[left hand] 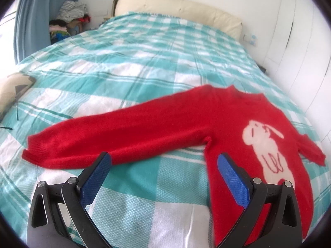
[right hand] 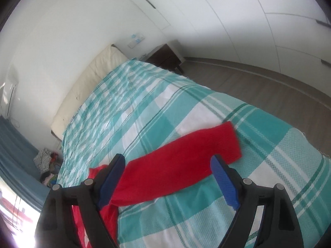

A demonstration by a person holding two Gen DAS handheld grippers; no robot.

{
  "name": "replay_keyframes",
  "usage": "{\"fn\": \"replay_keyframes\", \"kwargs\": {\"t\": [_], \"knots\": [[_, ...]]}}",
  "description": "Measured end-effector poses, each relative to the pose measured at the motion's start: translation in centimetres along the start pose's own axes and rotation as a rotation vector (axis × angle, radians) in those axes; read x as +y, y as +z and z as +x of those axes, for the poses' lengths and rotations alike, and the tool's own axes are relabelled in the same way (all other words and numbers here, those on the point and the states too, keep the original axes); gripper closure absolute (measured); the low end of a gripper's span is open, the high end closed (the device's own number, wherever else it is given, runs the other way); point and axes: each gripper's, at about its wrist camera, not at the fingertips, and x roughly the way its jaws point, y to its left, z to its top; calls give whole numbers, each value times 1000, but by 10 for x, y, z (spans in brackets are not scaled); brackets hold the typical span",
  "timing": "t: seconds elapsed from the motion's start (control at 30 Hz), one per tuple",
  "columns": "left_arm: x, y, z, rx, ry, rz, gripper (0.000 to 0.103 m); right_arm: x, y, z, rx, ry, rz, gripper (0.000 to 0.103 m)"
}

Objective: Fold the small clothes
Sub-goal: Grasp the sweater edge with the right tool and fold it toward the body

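Note:
A small red sweater [left hand: 217, 119] with a pale rabbit figure [left hand: 266, 144] on its front lies spread flat on the bed. In the left wrist view one sleeve [left hand: 103, 138] stretches out to the left. My left gripper [left hand: 163, 159] is open and empty, hovering just above the bed near the armpit of that sleeve. In the right wrist view the other sleeve [right hand: 182, 163] stretches to the right toward the bed's edge. My right gripper [right hand: 167, 163] is open and empty, with the sleeve between its fingers in the view; contact cannot be told.
The bed has a teal and white checked cover [left hand: 128, 66] and a cream headboard [left hand: 178, 8]. A cushion [left hand: 12, 86] lies at the left edge. A pile of clothes [left hand: 68, 18] sits by the blue curtain. A dark nightstand [right hand: 165, 57] and wood floor [right hand: 269, 86] lie right of the bed.

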Motion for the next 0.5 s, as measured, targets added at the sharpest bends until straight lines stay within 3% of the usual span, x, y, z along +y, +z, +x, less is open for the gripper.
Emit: {"fn": "replay_keyframes", "kwargs": {"t": [0.1, 0.23, 0.4, 0.5], "knots": [[6, 5, -1, -31, 22, -40, 1, -33, 10, 15, -1, -23, 99, 19], [19, 9, 4, -27, 9, -133, 1, -64, 8, 40, 95, -3, 243, 23], [23, 4, 7, -11, 1, -169, 1, -63, 11, 58, 138, -25, 185, 33], [19, 4, 9, -5, 15, -147, 1, -62, 10, 76, 193, -26, 160, 46]]}}
